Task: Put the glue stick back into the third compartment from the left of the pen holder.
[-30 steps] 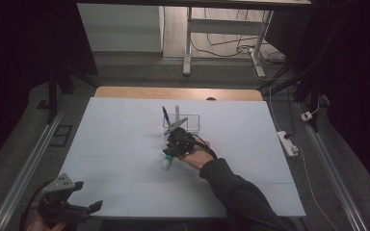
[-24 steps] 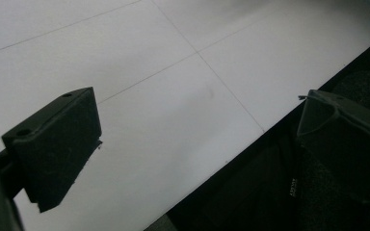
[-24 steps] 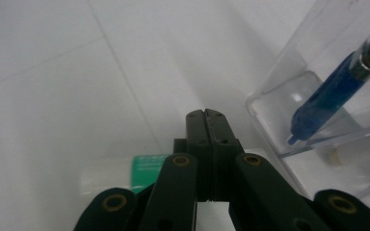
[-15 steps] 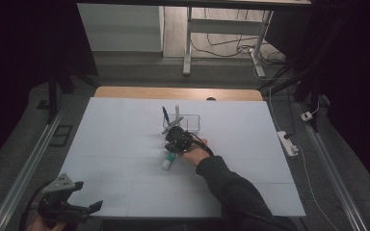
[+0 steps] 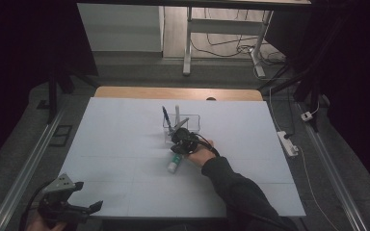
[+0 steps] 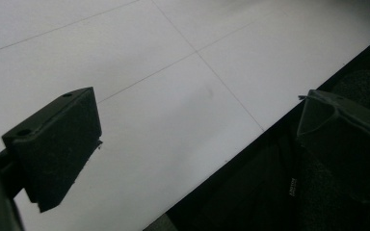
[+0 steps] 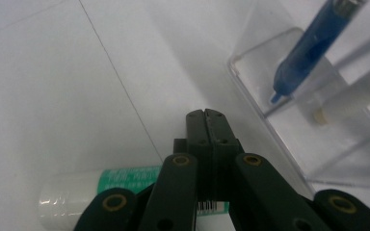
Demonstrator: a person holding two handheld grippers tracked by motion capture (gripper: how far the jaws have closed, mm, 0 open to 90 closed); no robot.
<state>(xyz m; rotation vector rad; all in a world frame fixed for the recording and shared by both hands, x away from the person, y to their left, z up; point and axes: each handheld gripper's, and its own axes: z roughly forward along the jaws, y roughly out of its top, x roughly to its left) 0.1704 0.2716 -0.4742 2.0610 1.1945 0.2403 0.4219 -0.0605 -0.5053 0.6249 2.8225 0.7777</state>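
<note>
**Right gripper closed beside the glue stick**

The right gripper (image 7: 205, 115) has its jaws pressed together with nothing between them; they have just been closing. The glue stick (image 7: 101, 190) (white cap, green label) lies flat on the table (image 5: 125, 144) near its middle, under the gripper. Just beside it stands a clear holder (image 7: 289, 106) with a blue pen (image 7: 308, 43). The left gripper (image 6: 192, 144) is wide open at the table's near left corner.
</note>
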